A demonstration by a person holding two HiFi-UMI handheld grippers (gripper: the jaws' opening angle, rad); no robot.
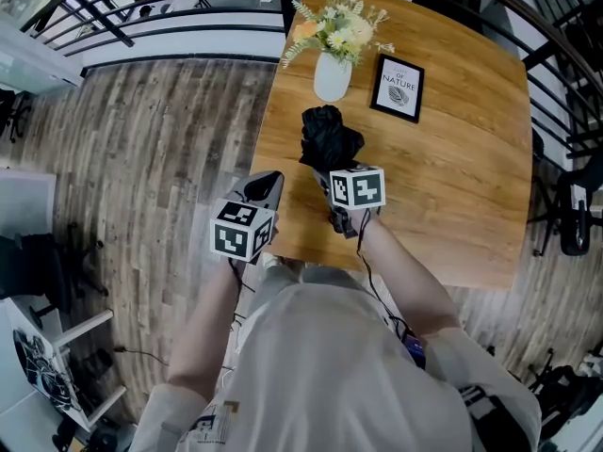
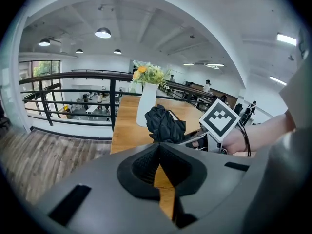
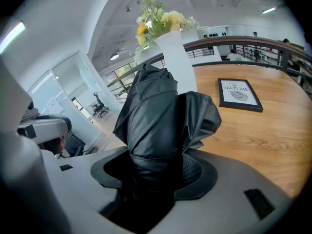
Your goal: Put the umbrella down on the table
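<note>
Right gripper (image 3: pixel 156 172): clamping jaws around the folded black umbrella (image 3: pixel 163 121), keeping it tilted upward.
Umbrella position: hovering over the counter (image 1: pixel 452 158), just before the white vase (image 1: pixel 332 75).
Left gripper (image 2: pixel 161 169): idling beside the counter's near edge, jaws pressed together, gripping nothing.

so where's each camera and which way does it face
Head view: on the head, steeply down at the wooden table; forearms, left hand-held gripper, right hand-held gripper show.
Left gripper view: rides the left one, faces across the table; shut jaws and the right hand show.
Right gripper view: rides the right one, faces the white flower vase; jaws shut on the black folded fabric umbrella.
Shared: all three show umbrella and vase.
</note>
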